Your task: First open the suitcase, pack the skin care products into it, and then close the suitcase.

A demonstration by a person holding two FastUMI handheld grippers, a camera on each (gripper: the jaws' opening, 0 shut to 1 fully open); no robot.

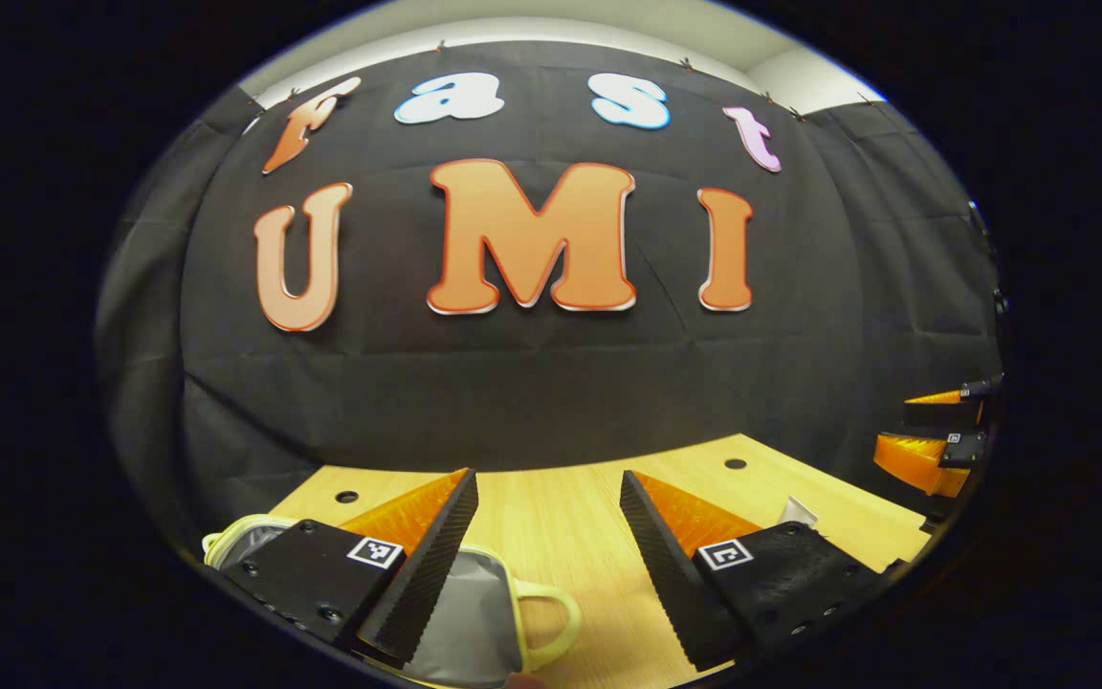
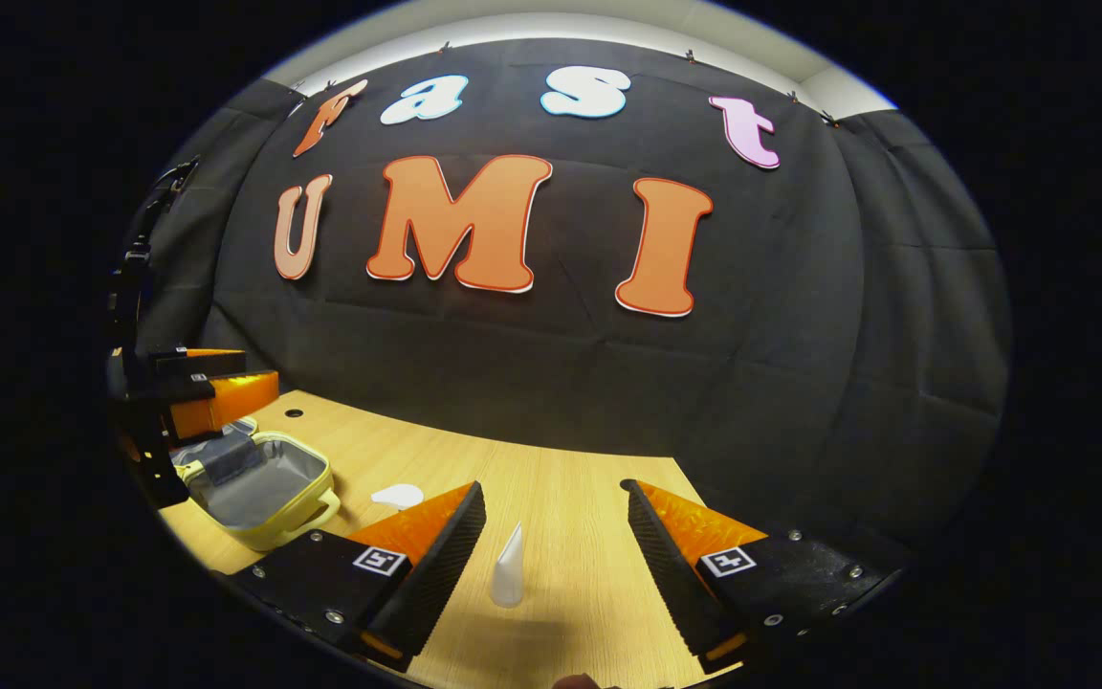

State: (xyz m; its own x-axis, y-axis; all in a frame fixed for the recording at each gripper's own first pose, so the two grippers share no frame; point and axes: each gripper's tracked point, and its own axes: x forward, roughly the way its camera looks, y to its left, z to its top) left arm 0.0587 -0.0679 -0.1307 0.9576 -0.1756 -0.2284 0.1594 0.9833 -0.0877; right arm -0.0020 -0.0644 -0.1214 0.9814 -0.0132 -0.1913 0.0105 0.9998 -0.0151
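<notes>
Two tools: both spread wide, nothing between the fingers of either.
Suitcase [image 2: 259,486]: small, pale yellow shell, grey lining, lid open; sits on the table's left part in the right gripper view, loop handle facing the table's middle.
Suitcase, left gripper view [image 1: 474,612]: low in the picture, just under and beside the left tool's left finger; grey inside and yellow handle [image 1: 551,622] show, rest hidden by the finger.
White tube [image 2: 509,566]: skin care product, stands upright on its cap, tapering to a flat top; on the table between the right tool's fingers but not touched by either.
White flat piece [image 2: 398,495]: small, rounded, lies on the table between suitcase and right tool; cannot tell what it is.
Left tool [image 1: 546,488]: held low over the table, pointing at the booth wall, fingers level, left finger over the open suitcase.
Left tool from the right gripper view [image 2: 211,388]: at the far left, above the suitcase's open lid, fingers pointing right.
Right tool [image 2: 551,498]: low over the table, level, aimed at the wall, tube standing in its gap.
Right tool from the left gripper view [image 1: 934,440]: at the far right edge, fingers pointing left, apart.
Table [image 2: 570,478]: light wood, round holes near the back edge.
</notes>
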